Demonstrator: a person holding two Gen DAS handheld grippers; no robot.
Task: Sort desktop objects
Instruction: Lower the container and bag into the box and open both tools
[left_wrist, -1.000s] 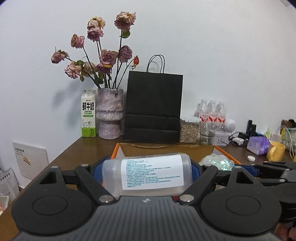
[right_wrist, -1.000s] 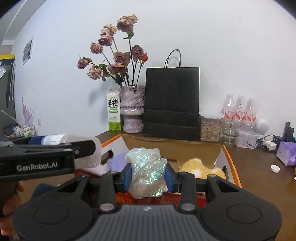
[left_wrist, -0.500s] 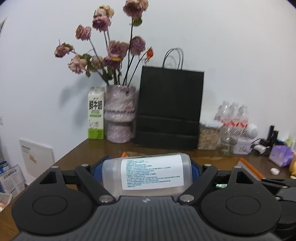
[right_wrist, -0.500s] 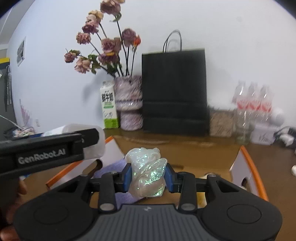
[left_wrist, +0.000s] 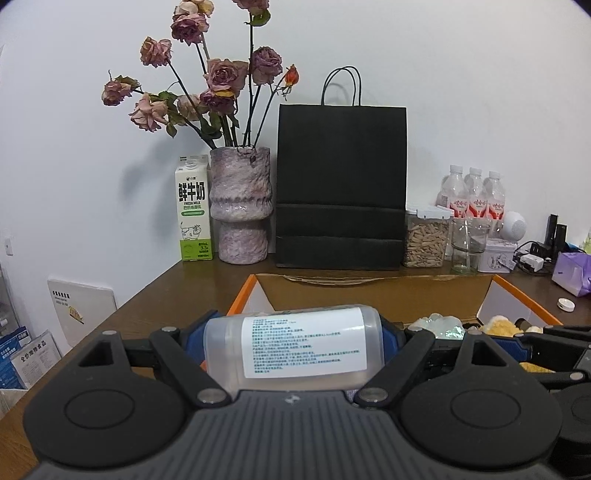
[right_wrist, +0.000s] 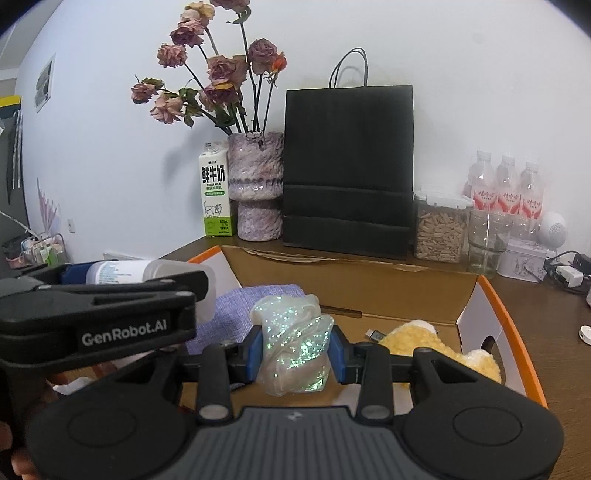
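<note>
My left gripper (left_wrist: 293, 345) is shut on a translucent plastic bottle (left_wrist: 295, 347) with a white printed label, held crosswise between its blue pads. It hovers at the near left edge of an open cardboard box (left_wrist: 369, 291) with orange edges. My right gripper (right_wrist: 295, 354) is shut on a crumpled iridescent glittery bag (right_wrist: 293, 350), above the box's inside (right_wrist: 388, 291). In the right wrist view the left gripper (right_wrist: 110, 295) and its bottle (right_wrist: 147, 271) show at the left. A yellow plush toy (right_wrist: 417, 341), a purple cloth (right_wrist: 236, 314) and a small USB stick (right_wrist: 375, 334) lie in the box.
Along the wall stand a milk carton (left_wrist: 194, 210), a vase of dried roses (left_wrist: 242, 206), a black paper bag (left_wrist: 341, 184), a jar of seeds (left_wrist: 424, 240), a glass (left_wrist: 467, 245), water bottles (left_wrist: 474, 195) and a tin (left_wrist: 496, 254). A purple pack (left_wrist: 572, 273) and a small white cap (left_wrist: 566, 305) lie at the right.
Both grippers moved forward and slightly down over the box, still holding their objects. The box's inside with the plush toy and purple cloth shows more fully in the right wrist view.
</note>
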